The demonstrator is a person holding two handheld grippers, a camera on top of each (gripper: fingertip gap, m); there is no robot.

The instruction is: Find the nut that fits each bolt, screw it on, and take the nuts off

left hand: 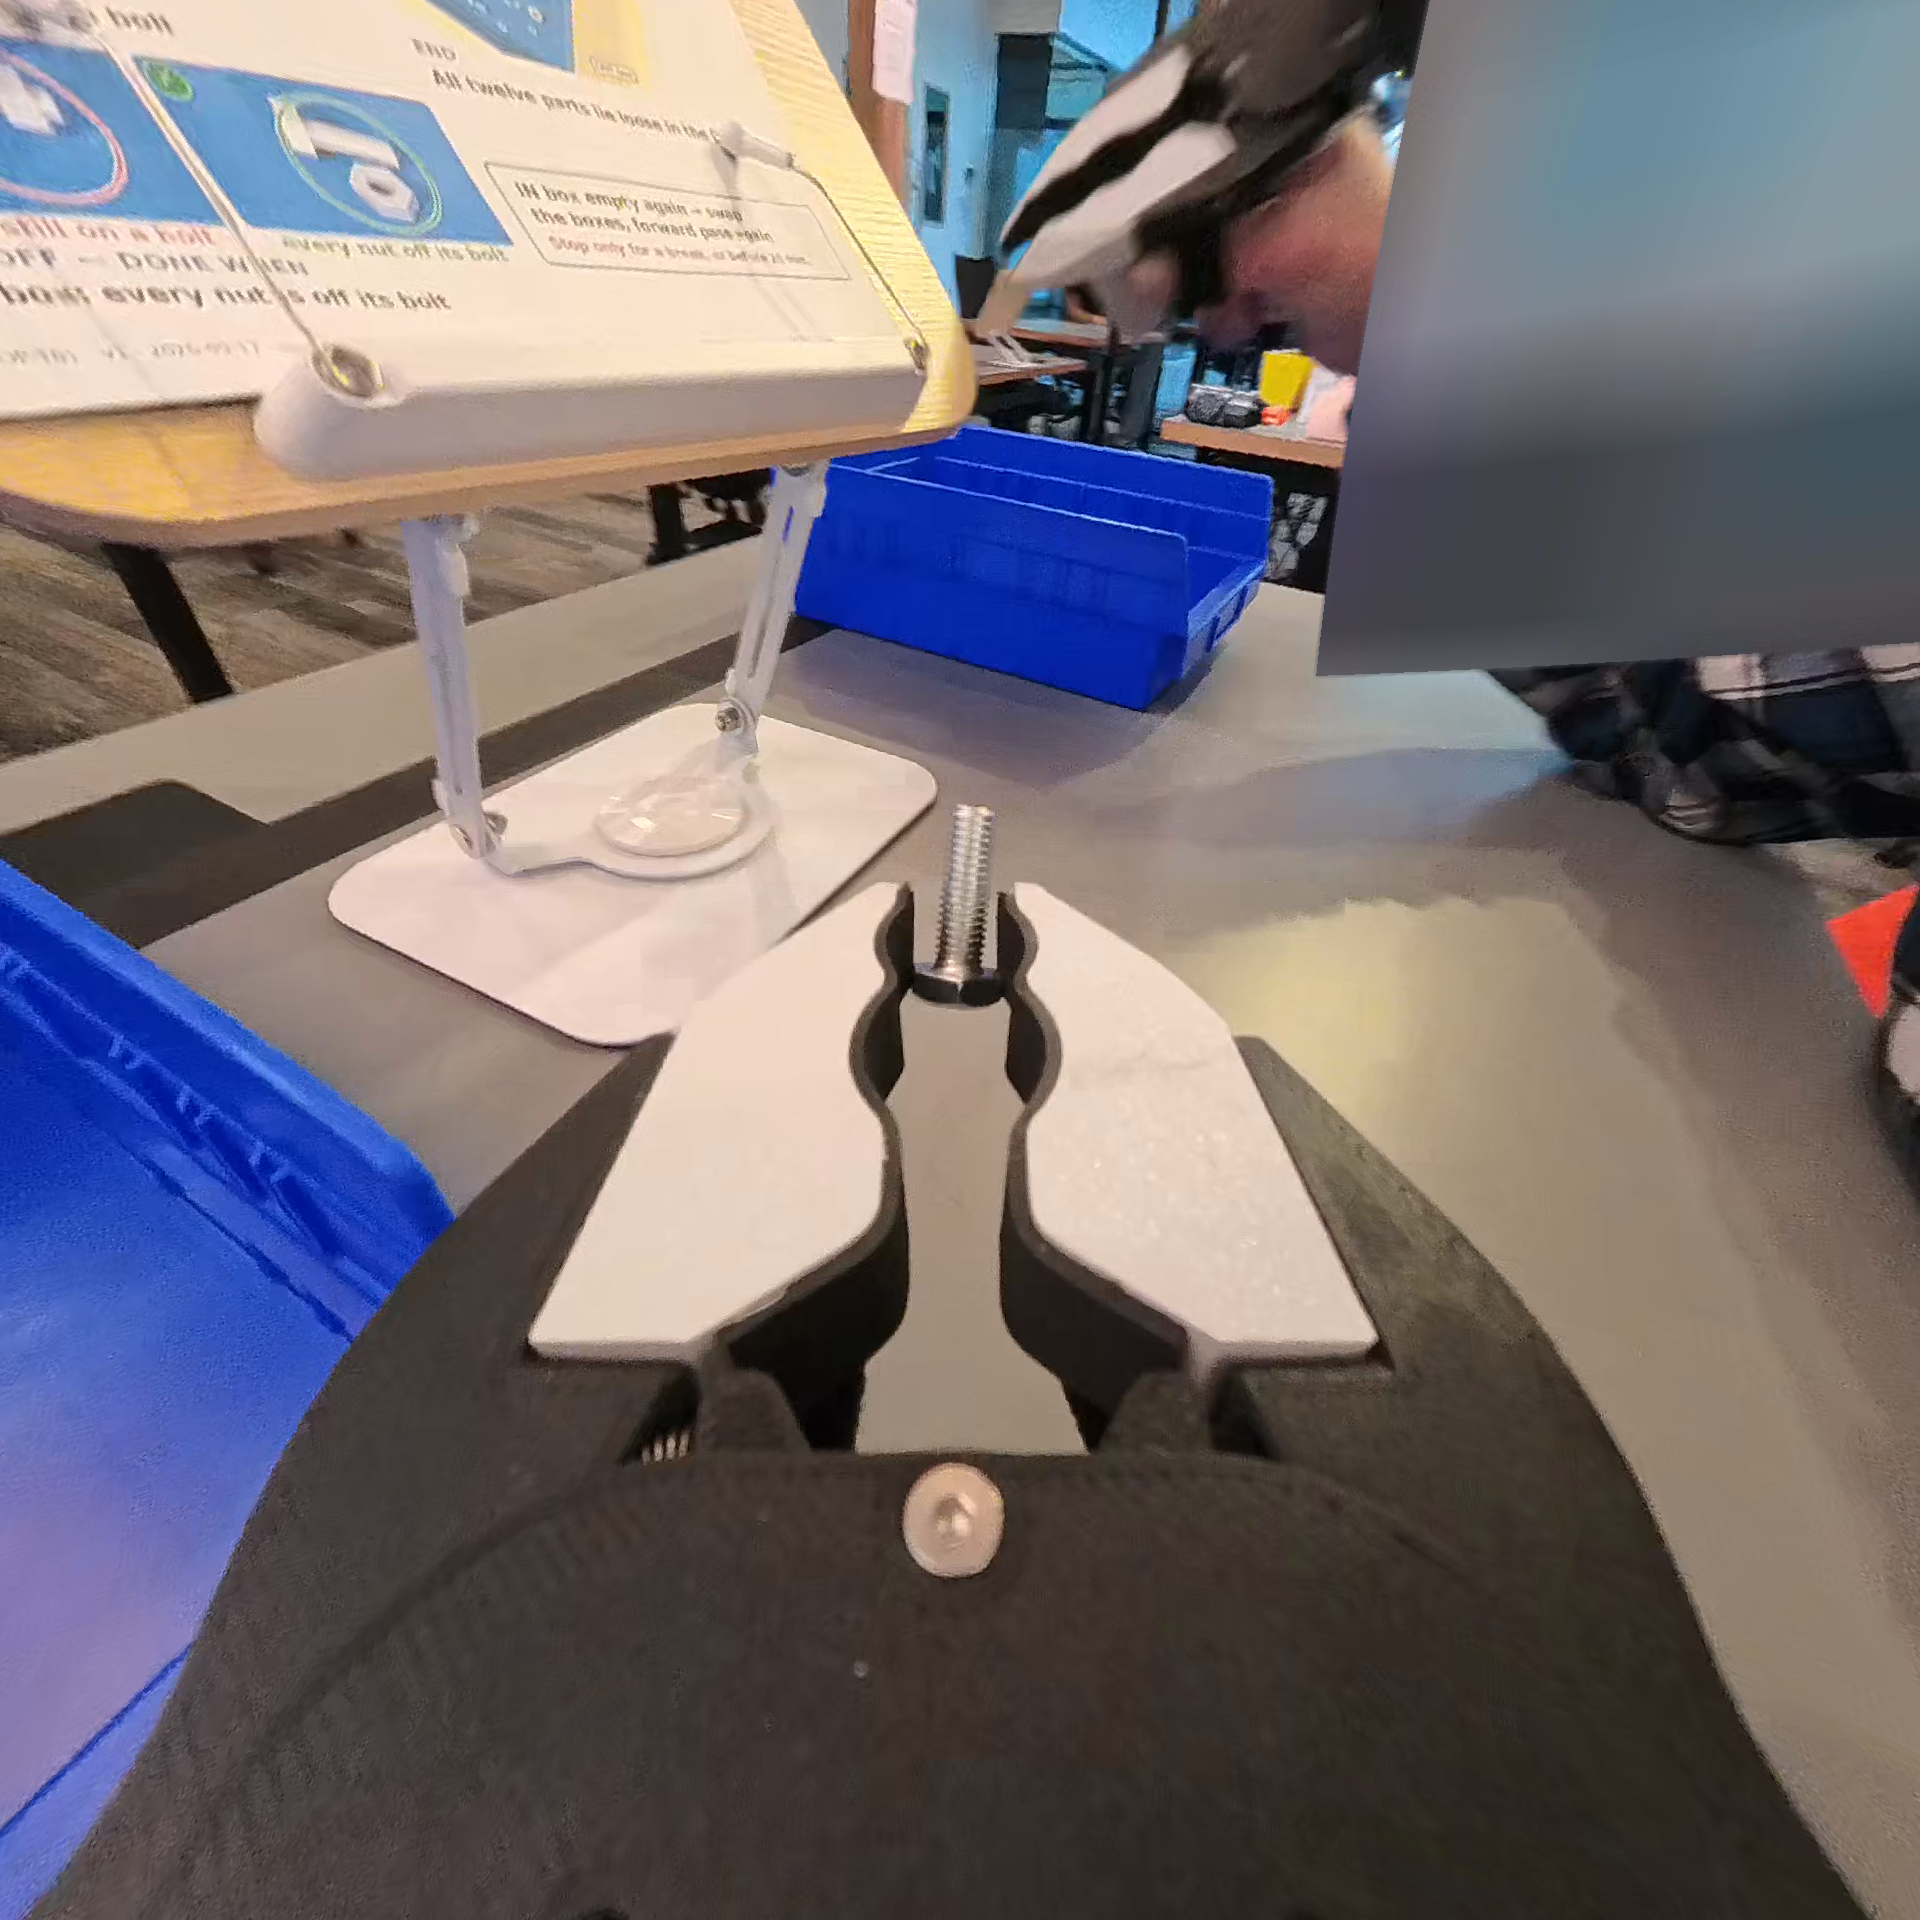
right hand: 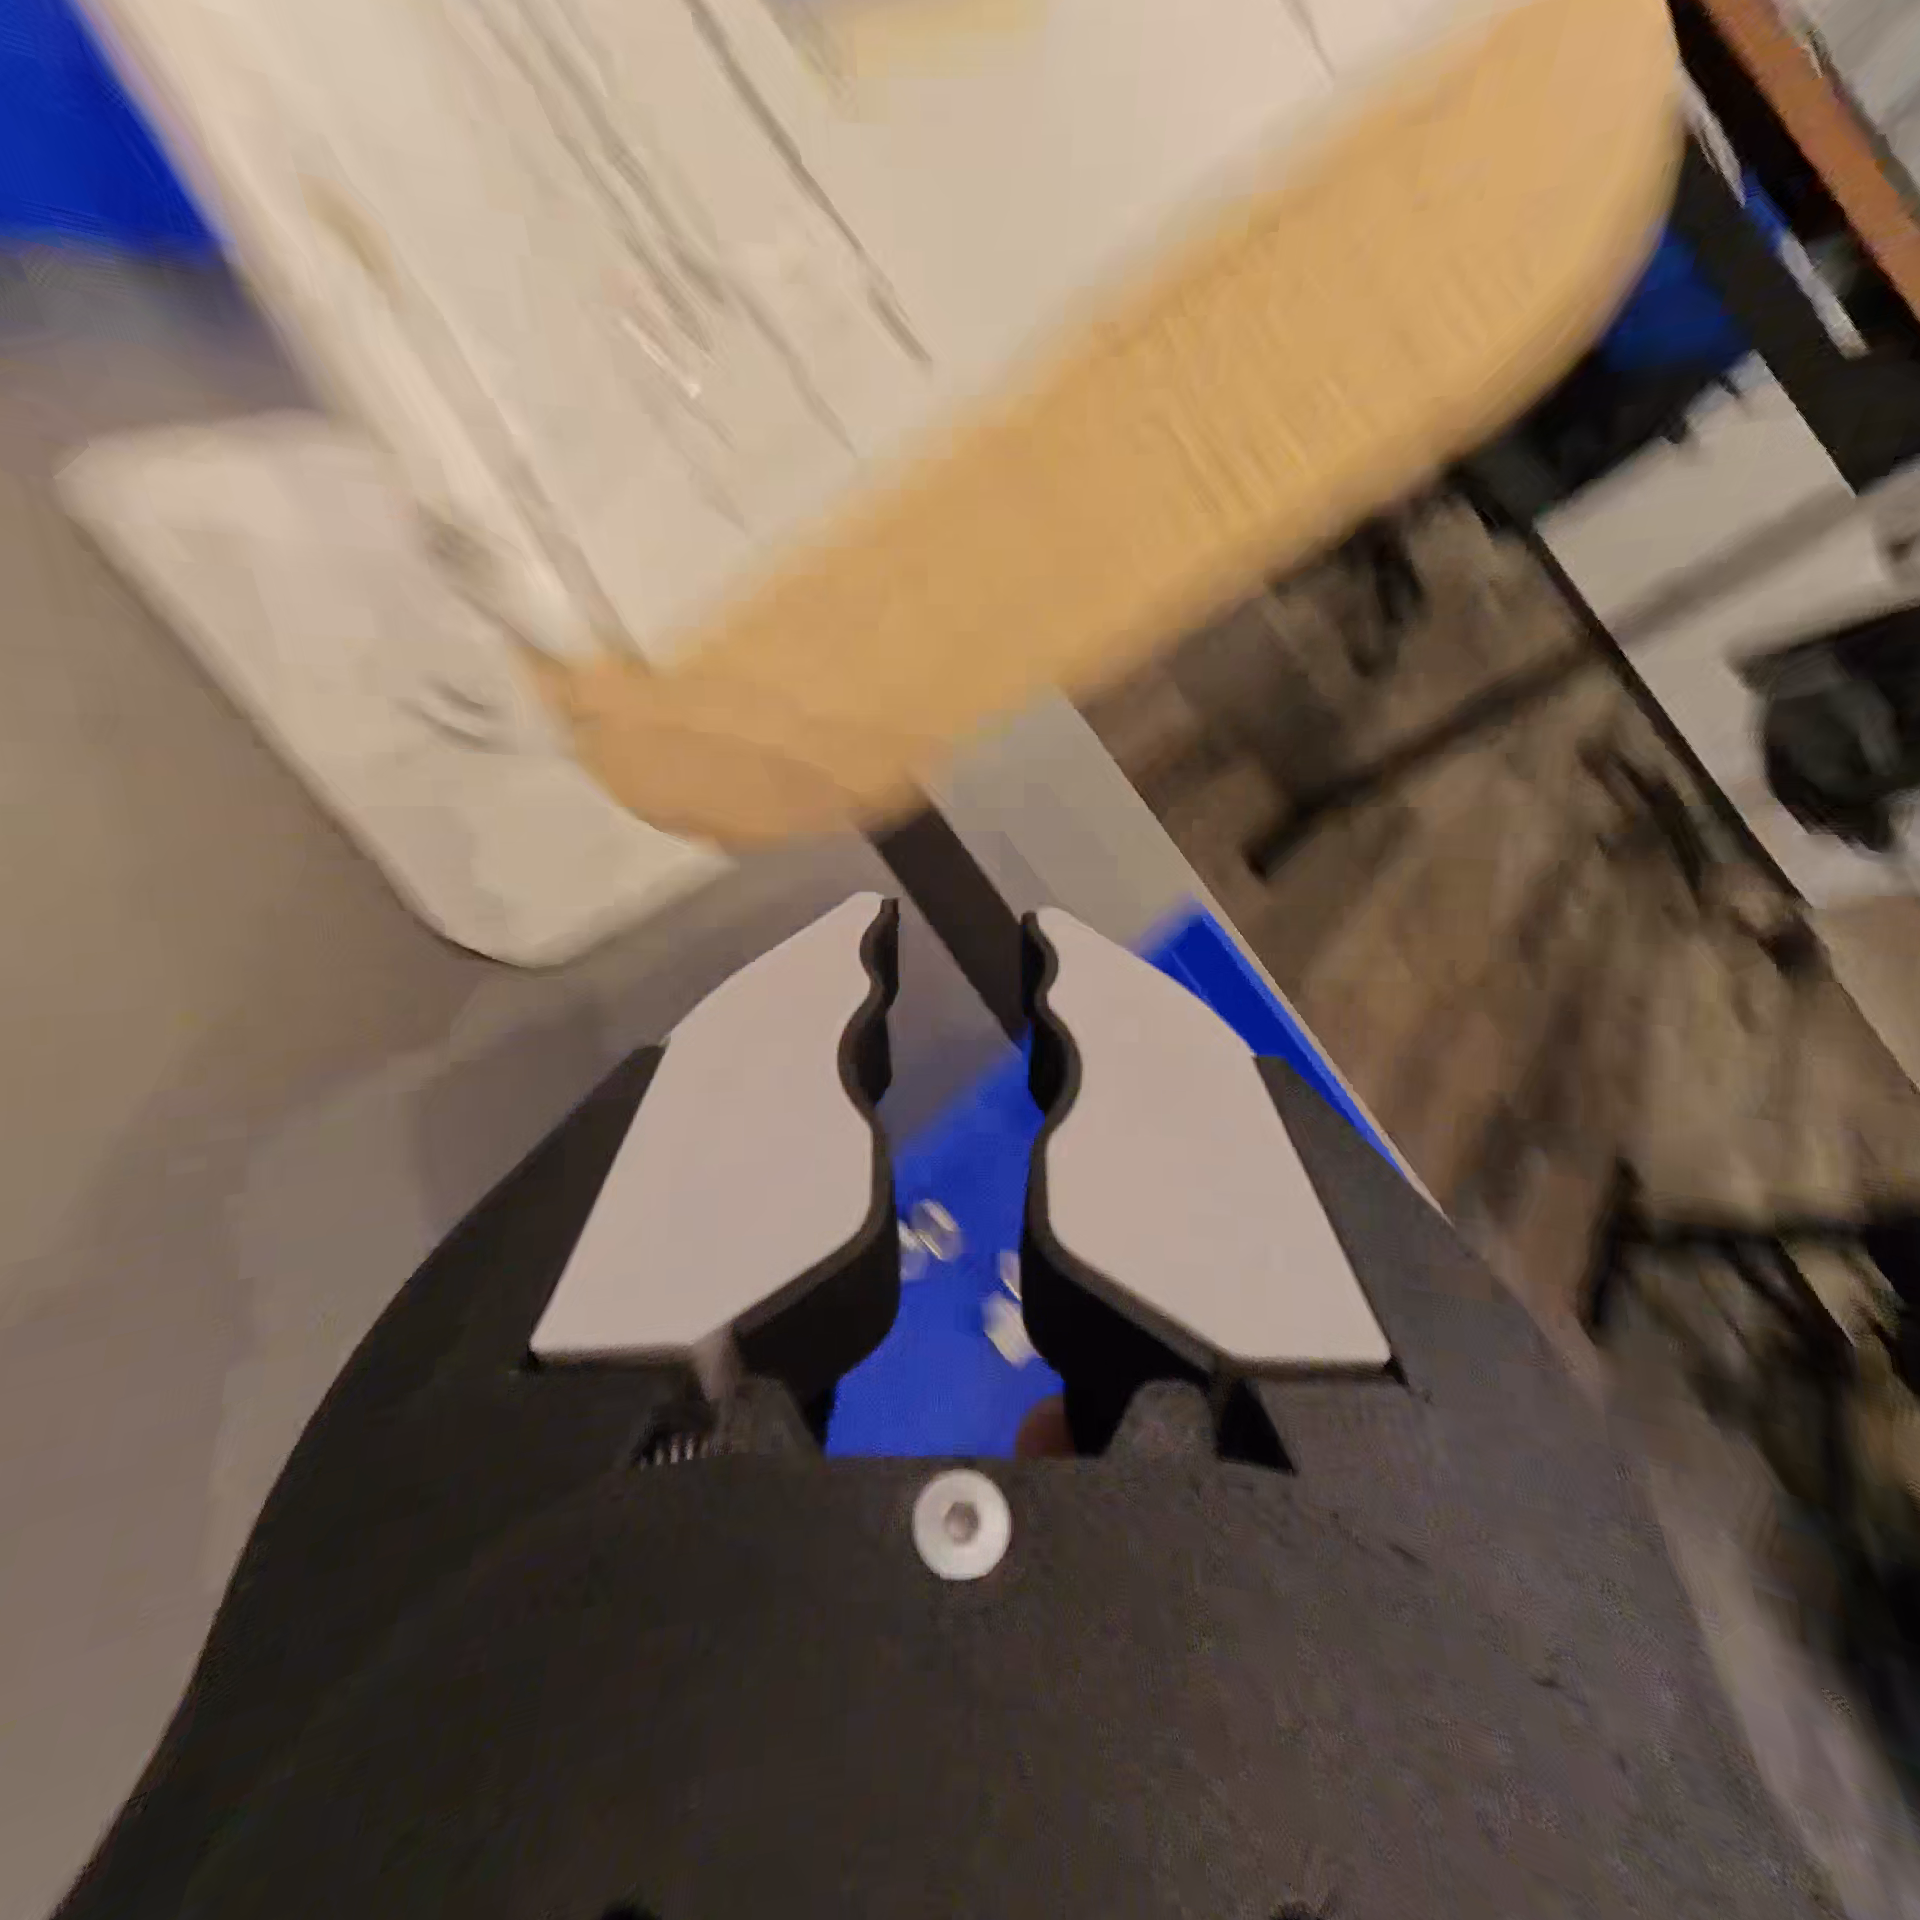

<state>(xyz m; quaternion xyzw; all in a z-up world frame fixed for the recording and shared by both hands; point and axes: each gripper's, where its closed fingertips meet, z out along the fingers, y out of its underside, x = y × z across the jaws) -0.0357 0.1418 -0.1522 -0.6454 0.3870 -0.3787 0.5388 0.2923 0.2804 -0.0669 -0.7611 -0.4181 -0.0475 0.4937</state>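
Non-task surroundings: a grey counter (left hand: 1351,935) carries a white document stand (left hand: 623,894) whose flat base rests on the surface and whose two hinged legs support a tilted wooden board (left hand: 940,400) bearing a printed instruction sheet (left hand: 582,239). Beyond the counter, patterned carpet (left hand: 312,603) and further tables (left hand: 1247,436) appear. A plaid sleeve (left hand: 1745,748) lies at the right edge.

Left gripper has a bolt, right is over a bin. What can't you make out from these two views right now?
- Small silver parts in the blue bin, right wrist view: motion blur and the fingers hide which are nuts or bolts.
- Blue bin contents, left wrist view: cut off by the left edge.
- Right gripper jaws, left wrist view: blurred.
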